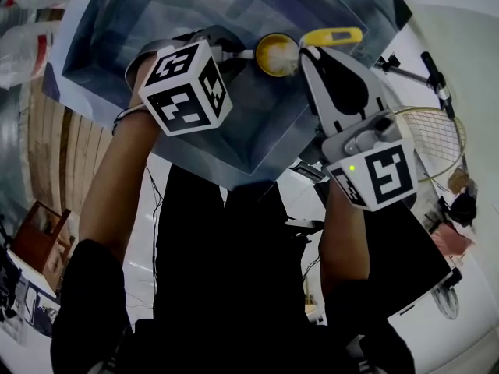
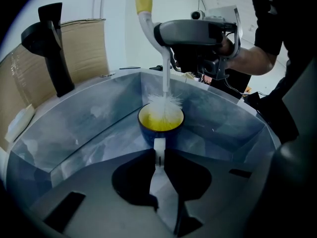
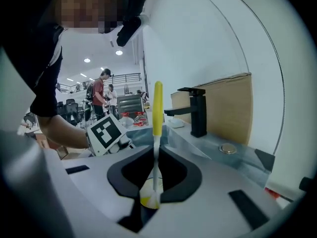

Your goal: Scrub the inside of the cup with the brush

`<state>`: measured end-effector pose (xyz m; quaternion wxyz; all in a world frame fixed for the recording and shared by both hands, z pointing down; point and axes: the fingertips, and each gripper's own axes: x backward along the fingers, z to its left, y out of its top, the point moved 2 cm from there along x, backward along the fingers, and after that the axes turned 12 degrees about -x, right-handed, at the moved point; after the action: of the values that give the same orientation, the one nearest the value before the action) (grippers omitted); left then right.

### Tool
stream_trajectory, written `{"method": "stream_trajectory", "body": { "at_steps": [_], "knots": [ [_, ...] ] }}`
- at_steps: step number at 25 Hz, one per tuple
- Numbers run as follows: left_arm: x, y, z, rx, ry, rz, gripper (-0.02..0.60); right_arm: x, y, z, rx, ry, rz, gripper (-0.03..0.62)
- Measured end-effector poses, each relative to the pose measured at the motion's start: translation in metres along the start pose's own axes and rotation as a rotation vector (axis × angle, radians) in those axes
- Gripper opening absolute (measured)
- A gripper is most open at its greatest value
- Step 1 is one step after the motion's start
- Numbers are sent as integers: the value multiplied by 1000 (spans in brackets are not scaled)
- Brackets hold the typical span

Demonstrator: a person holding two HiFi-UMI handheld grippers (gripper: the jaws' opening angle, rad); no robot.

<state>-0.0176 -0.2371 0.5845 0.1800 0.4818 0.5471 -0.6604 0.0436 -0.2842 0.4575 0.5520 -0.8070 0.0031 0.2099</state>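
- Head view: the cup (image 1: 279, 54) stands on the floor of the sink (image 1: 140, 29). The left gripper (image 1: 231, 53) meets it from one side. The right gripper (image 1: 310, 57) holds the brush (image 1: 331, 36) above it.
- Left gripper view: the jaws are nearly together, clamped on the cup's white handle (image 2: 159, 147). The bristles (image 2: 166, 103) sit inside the cup's yellow interior.
- Right gripper view: the jaws are closed on the brush's thin white stem (image 3: 156, 152), yellow grip upward. A black tap (image 3: 197, 110) stands on the sink's rim.

Head view steeply down — both gripper views close, sharing cup (image 1: 274, 53).
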Motion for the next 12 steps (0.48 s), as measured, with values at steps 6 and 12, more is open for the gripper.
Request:
{"method": "stream_trajectory", "body": {
  "at_steps": [6,12],
  "knots": [
    [1,1,-2,2,0,6,69,21,35,19,29,28,-48,43],
    [2,-1,-2,21,14,-13,69,43,37,40,39,73,-28,43]
  ]
}}
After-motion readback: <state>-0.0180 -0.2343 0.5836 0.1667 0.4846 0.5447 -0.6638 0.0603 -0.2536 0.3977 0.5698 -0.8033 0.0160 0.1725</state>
